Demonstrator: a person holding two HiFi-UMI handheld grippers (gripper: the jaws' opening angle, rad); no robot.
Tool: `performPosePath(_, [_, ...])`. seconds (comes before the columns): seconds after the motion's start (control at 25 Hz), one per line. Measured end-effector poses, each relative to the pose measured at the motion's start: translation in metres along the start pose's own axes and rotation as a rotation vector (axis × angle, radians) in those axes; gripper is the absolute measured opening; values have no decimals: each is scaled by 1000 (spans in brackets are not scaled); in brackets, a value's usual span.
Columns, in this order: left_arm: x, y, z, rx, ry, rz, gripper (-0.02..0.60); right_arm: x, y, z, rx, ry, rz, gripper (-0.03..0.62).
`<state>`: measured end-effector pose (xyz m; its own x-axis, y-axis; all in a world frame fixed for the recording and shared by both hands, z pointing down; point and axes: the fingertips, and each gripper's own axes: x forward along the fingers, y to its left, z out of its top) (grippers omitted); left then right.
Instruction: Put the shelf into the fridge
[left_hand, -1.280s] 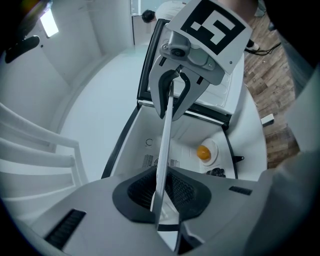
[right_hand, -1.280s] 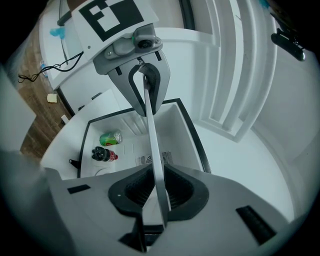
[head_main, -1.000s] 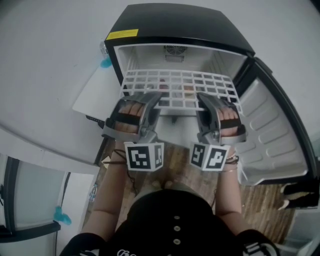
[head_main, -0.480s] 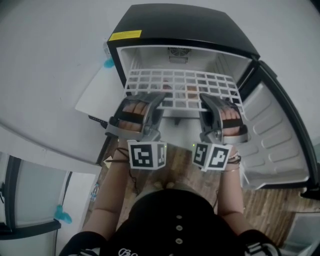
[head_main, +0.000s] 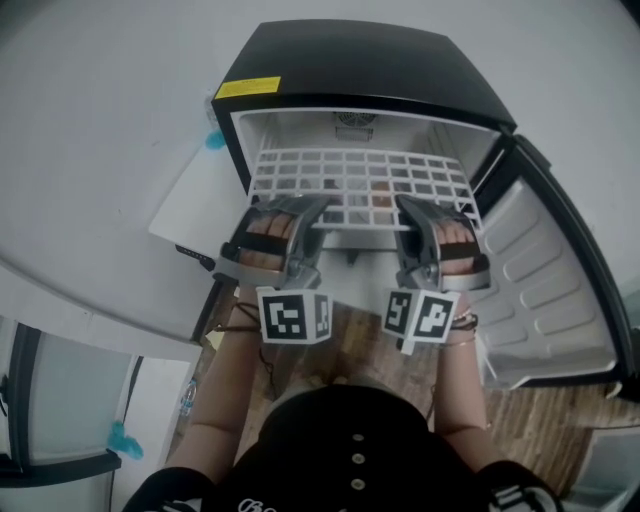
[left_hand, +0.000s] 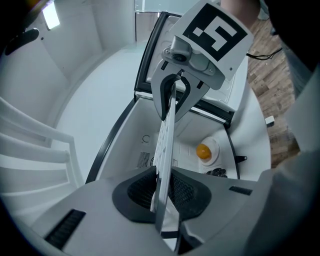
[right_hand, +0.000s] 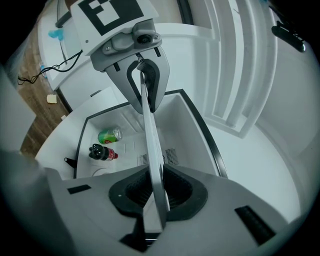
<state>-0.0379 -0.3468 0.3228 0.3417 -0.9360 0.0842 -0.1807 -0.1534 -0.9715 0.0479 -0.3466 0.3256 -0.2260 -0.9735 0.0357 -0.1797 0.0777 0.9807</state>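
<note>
A white wire shelf (head_main: 360, 185) lies level in the mouth of the open black-topped fridge (head_main: 360, 60), its back part inside the cavity. My left gripper (head_main: 305, 215) is shut on the shelf's front edge at the left. My right gripper (head_main: 410, 213) is shut on the same edge at the right. In the left gripper view the shelf (left_hand: 164, 145) runs edge-on between the pads of the left gripper (left_hand: 162, 197). In the right gripper view the shelf (right_hand: 150, 140) is likewise pinched by the right gripper (right_hand: 155, 195).
The fridge door (head_main: 545, 280) stands open at the right. Below the shelf, the fridge floor holds a green can (right_hand: 110, 135), a dark bottle (right_hand: 100, 152) and an orange round thing (left_hand: 202, 150). A white panel (head_main: 195, 205) leans left of the fridge. Wooden floor (head_main: 350, 340) lies underfoot.
The shelf and both grippers have edged a little deeper toward the back of the fridge. Both grips have stayed on the front edge.
</note>
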Motion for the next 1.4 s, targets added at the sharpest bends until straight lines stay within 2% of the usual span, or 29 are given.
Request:
performPosePath(0.6, [22, 4, -6, 3, 0, 10, 48, 24, -2, -6, -23, 4, -6, 44])
performPosePath(0.84, [37, 7, -12, -23, 3, -19, 49, 40, -5, -8, -15, 2, -4, 44])
performPosePath(1.4, [66, 9, -21, -18, 2, -18, 49, 70, -5, -16, -6, 1, 11, 44])
